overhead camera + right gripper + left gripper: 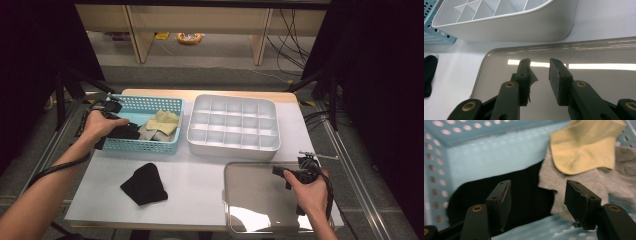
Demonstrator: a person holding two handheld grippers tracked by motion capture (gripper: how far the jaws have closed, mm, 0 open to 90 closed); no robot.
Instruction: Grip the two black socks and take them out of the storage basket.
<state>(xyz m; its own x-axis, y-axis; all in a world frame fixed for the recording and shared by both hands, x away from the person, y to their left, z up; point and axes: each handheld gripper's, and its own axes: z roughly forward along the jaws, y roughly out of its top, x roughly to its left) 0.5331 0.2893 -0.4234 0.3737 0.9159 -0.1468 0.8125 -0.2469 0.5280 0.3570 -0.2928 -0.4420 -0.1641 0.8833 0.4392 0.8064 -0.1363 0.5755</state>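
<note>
Near right: clear plastic lid, glossy, rounded corners, flat on the table; right gripper above it, jaws parted, nothing between them. Near left: black sock, soft, bunched, alone on the table. Middle right: white divided tray, hard, smooth, all cells bare. Far left: blue perforated basket; left gripper inside, jaws released, over another black sock beside a grey sock under a yellow ribbed sock. Risk: the right-hand pad sits over the grey edge; closing may snag two socks.
</note>
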